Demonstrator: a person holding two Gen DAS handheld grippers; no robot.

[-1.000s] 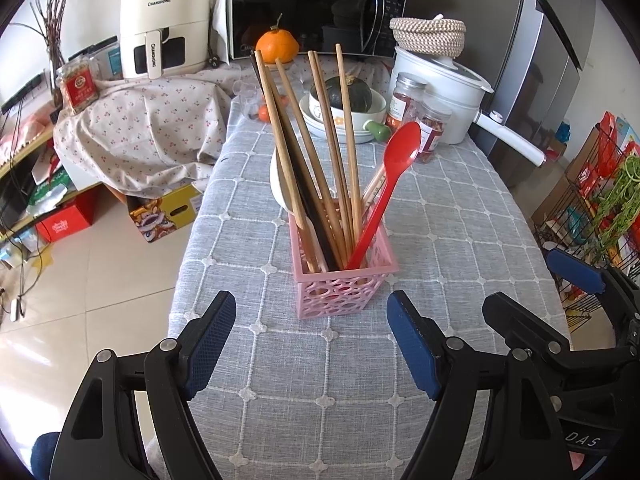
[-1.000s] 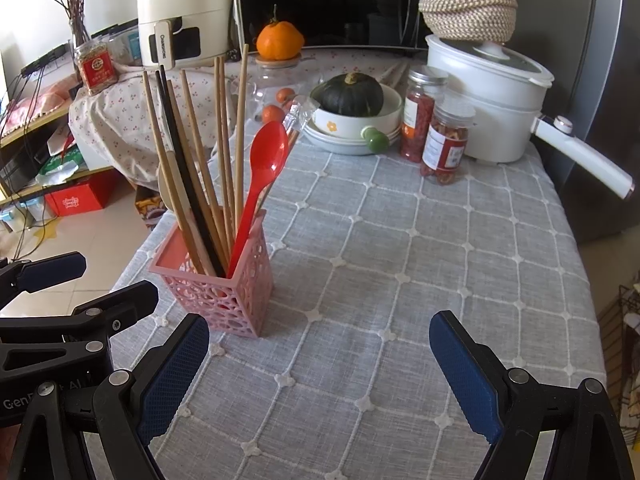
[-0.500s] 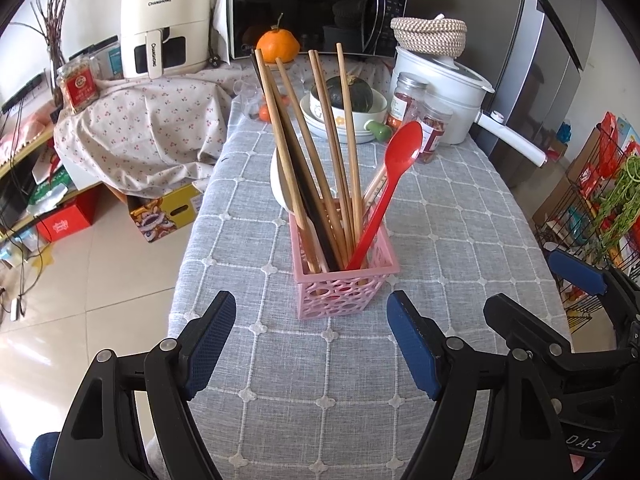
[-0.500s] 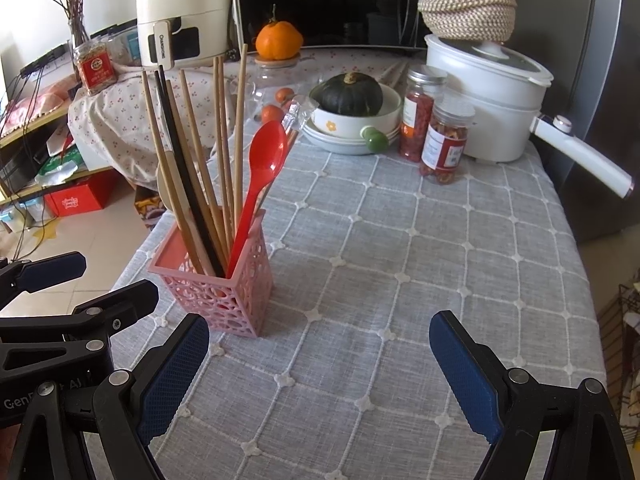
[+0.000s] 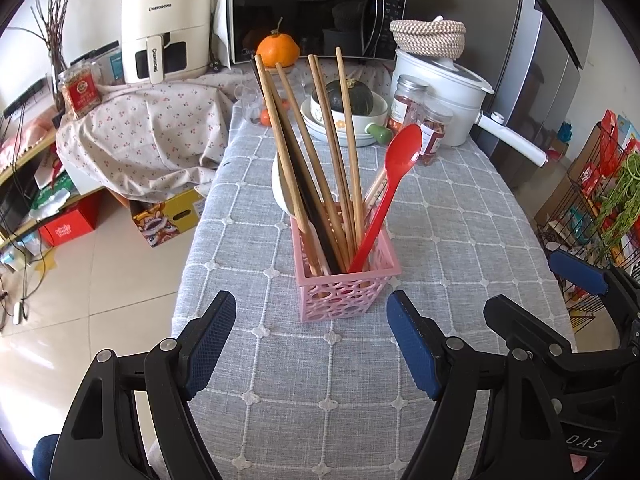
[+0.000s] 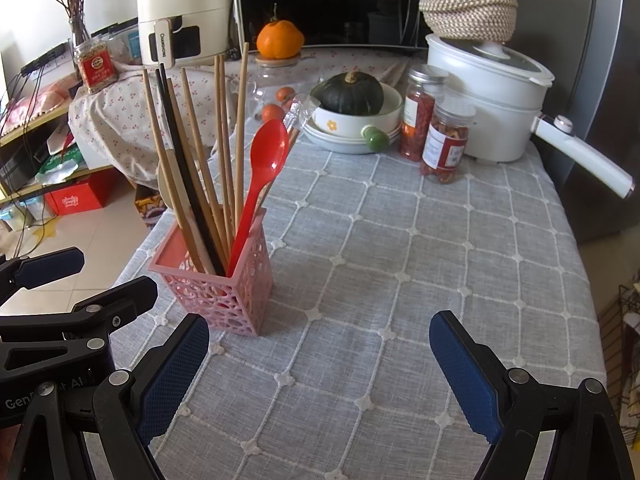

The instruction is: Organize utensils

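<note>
Left wrist: left gripper spread wide, empty, pink perforated plastic basket just ahead on grey checked tablecloth, wooden chopsticks, glossy red spoon upright inside; right wrist: right gripper spread, empty, basket front-left.

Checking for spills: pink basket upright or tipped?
Upright. The basket sits flat on the tablecloth, with the chopsticks and red spoon standing inside.

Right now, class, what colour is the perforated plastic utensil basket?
Pink; the perforated plastic utensil basket shows best in the left wrist view.
</note>
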